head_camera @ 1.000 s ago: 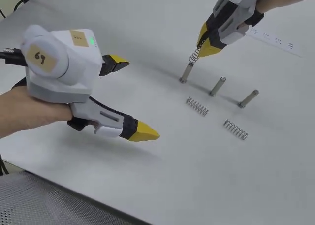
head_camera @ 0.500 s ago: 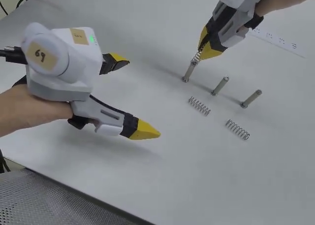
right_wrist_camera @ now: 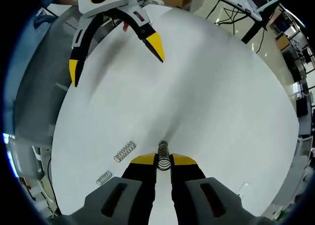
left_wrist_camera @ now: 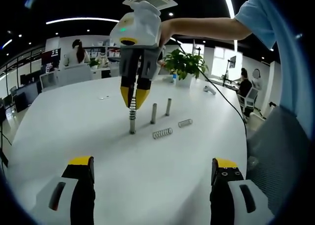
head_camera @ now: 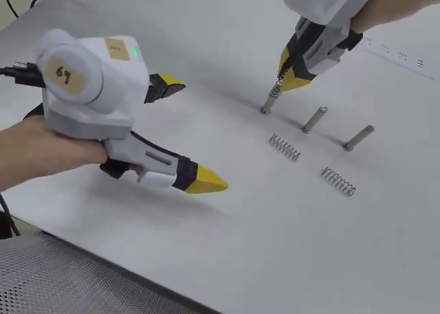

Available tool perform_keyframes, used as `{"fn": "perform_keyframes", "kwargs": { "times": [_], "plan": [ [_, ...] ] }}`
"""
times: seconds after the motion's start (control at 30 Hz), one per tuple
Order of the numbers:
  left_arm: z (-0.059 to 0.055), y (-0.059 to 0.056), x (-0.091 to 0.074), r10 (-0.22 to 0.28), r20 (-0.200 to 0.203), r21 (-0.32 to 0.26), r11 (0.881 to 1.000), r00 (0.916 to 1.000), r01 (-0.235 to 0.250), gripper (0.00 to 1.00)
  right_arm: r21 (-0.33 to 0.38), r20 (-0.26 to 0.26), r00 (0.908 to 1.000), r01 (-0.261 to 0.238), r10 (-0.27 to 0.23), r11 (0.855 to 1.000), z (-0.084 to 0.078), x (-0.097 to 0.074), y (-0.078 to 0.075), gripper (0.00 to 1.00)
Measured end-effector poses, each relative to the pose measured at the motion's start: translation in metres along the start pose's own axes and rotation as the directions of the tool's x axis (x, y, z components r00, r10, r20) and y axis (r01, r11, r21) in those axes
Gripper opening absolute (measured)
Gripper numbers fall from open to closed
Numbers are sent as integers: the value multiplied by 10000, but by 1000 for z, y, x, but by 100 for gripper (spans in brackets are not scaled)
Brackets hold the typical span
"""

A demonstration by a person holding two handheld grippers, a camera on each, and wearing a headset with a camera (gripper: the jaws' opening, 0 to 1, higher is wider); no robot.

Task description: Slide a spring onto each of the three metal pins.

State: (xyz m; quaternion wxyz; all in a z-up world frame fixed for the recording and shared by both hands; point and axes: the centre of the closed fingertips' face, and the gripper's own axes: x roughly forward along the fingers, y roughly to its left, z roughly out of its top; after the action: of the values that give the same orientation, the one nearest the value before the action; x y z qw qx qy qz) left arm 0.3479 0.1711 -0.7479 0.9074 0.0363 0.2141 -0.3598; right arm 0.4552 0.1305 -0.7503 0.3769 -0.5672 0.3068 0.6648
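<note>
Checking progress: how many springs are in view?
3. One spring is on the leftmost pin, held in the right gripper's jaws. Two loose springs lie on the table: one by the middle pin, one by the right pin.

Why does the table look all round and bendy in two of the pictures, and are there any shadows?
Left gripper view: the fisheye lens curves the table, and ceiling lights glare as bright streaks. Right gripper view: the same bending, strongest near the edges. Head view: straight and sharp, with a soft shadow on the table under the left gripper.
</note>
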Motion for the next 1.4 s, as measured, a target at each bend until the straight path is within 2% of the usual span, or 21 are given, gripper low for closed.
{"fn": "perform_keyframes", "kwargs": {
  "times": [0.3,0.47,0.7,1.4],
  "plan": [
    [0,1,0,41,1,-42,10000,10000,-41,96,-117,-205,9998,-80,77,9999,-2,12,-5,8],
    [-1,2,-1,35,4,-73,10000,10000,-35,96,-95,-329,9994,-148,145,9998,-2,17,-2,8],
    [-2,4,-1,51,-8,-86,9999,10000,-51,96,-3,-319,9993,-191,191,9998,-1,23,3,8],
    [-2,2,-1,23,5,-91,10000,10000,-23,97,111,-374,9989,-294,298,9995,-3,35,1,8]
  ]
}}
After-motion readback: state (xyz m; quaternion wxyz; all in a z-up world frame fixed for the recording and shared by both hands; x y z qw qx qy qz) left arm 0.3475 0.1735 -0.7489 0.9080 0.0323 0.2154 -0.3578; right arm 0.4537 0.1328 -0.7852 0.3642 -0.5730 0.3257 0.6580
